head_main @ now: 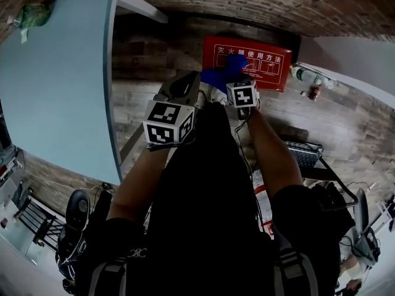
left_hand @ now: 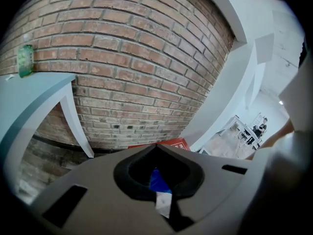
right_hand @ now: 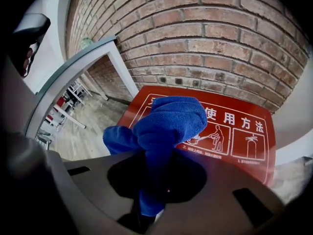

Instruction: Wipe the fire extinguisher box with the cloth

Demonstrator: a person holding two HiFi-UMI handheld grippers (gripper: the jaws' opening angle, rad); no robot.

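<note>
The red fire extinguisher box (head_main: 262,66) with white Chinese print stands against the brick wall; it also fills the right gripper view (right_hand: 234,131), and a red sliver of the box (left_hand: 171,144) shows in the left gripper view. My right gripper (right_hand: 156,158) is shut on the blue cloth (right_hand: 168,119), which bunches up just in front of the box's face. From the head view, the cloth (head_main: 221,76) overlaps the box's lower left. My left gripper (left_hand: 156,147) is held beside it, a little further back, jaws together and holding nothing that I can make out.
A light blue table (head_main: 55,73) with white legs stands to the left, a green object (head_main: 31,14) on its far corner. Right of the box lie a plastic bottle (head_main: 305,76) and a small dark bottle (head_main: 315,92). A metal crate (head_main: 303,153) sits nearer on the right.
</note>
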